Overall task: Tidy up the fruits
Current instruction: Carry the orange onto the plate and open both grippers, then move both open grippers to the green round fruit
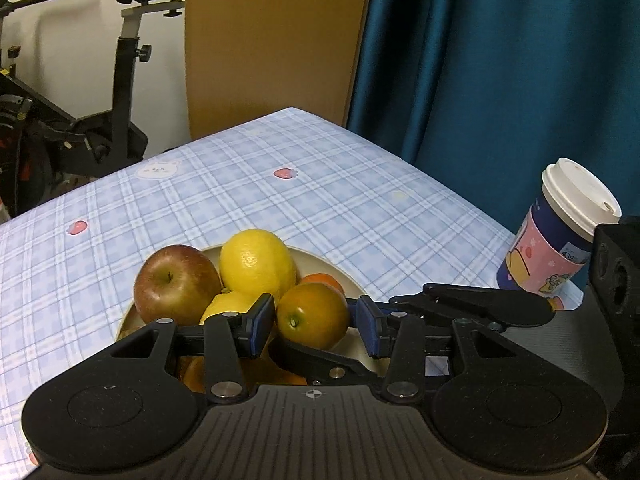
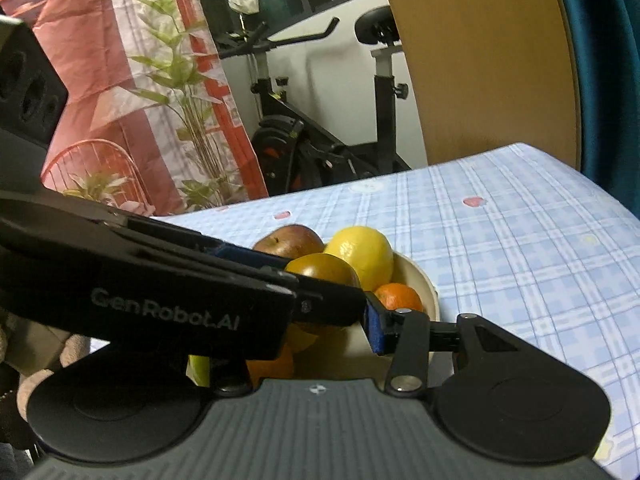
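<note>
Fruit: green-orange citrus (image 1: 312, 316) is sitting atop the pile in the bowl (image 1: 340, 276) on the counter (image 1: 320, 184).
Left gripper (image 1: 316, 320): jaws are flanking it, contact unclear.
Right gripper (image 2: 340, 308): is crossing in; grip state cannot be told.

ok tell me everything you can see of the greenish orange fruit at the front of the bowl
The greenish orange round fruit is smooth and glossy, orange shading to olive green, with a small stem dimple facing the left wrist camera. It sits on top of the pile in the cream bowl, in front of the yellow lemon and right of the red apple. It lies between the blue pads of the left gripper; whether they press it is unclear.
</note>
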Demonstrator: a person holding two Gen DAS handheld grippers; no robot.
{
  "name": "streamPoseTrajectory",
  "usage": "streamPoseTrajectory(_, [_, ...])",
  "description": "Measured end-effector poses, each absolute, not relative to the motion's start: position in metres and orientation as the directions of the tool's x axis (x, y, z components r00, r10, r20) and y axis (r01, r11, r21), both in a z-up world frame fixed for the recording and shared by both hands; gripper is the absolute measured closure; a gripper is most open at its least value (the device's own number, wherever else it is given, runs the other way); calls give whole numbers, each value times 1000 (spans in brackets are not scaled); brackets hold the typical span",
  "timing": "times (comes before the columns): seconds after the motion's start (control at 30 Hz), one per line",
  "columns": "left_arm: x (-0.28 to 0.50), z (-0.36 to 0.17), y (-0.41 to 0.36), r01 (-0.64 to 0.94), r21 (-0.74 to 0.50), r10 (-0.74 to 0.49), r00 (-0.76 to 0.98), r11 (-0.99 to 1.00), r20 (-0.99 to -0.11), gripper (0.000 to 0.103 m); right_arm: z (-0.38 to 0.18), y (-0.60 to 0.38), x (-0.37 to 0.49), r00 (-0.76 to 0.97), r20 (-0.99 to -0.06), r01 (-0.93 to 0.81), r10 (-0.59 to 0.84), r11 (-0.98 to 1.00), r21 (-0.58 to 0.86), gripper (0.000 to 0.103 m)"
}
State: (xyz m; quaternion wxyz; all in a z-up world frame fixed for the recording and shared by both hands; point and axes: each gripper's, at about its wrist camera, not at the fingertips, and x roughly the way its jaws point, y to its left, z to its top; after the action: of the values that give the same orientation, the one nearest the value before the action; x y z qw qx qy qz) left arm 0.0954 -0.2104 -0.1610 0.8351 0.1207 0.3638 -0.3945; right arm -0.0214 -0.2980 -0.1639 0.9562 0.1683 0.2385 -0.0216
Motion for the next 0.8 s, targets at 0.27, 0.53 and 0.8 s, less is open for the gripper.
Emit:
streamPoseTrajectory(0.27, [97,-160,-204,742,-109,-586,421,662,-693,54,-167,-298,-25,878,-477,141,33,935,324,53])
streamPoseTrajectory(0.53, [102,-151,-191,717,-145,-602,437,682,-669,54,-166,-299,-24,877,-480,145,29,936,321,50])
streamPoseTrajectory(0.8, [116,-124,-147,645,-205,-618,516,736,-594,54,-154,-298,-30,908,-419,144,-3,941,305,50])
